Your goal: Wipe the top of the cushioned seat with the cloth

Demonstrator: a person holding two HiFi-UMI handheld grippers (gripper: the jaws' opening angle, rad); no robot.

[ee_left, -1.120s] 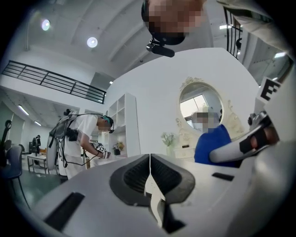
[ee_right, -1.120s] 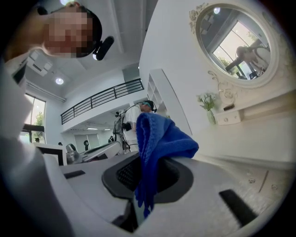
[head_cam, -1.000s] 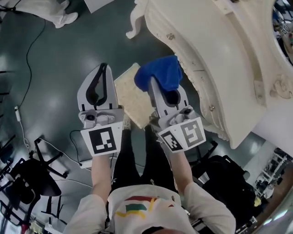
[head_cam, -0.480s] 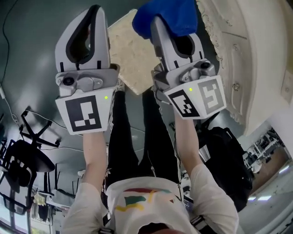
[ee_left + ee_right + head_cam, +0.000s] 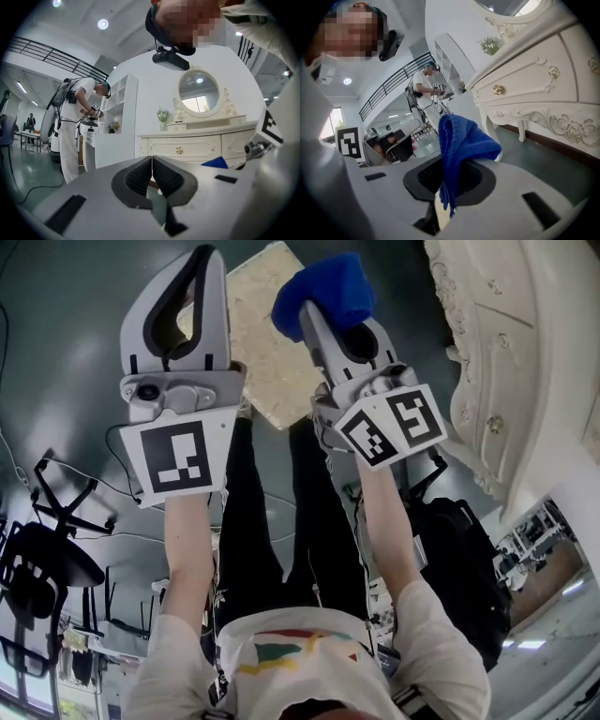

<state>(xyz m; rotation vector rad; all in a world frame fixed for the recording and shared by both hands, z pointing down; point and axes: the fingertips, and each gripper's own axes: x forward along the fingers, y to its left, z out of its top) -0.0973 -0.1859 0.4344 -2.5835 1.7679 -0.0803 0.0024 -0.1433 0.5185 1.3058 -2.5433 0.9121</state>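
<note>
Open dark floor (image 5: 66, 352) fills the left of the head view, and the cream dresser (image 5: 525, 352) crowds the right. The cushioned seat (image 5: 267, 352) lies between the left gripper (image 5: 200, 259) and the right gripper (image 5: 307, 313). The blue cloth (image 5: 330, 289) sits above its right edge, perhaps clear of it. In the left gripper view the jaws are pressed together, empty. In the right gripper view the jaws pinch the cloth, with the dresser near on the right.

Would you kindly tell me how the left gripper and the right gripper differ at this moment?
The left gripper is shut on nothing, while the right gripper is clamped on the blue cloth. The left gripper's marker cube faces the head camera squarely; the right gripper's cube is turned and shows two faces. Both are raised side by side, pointing away from the person.
</note>
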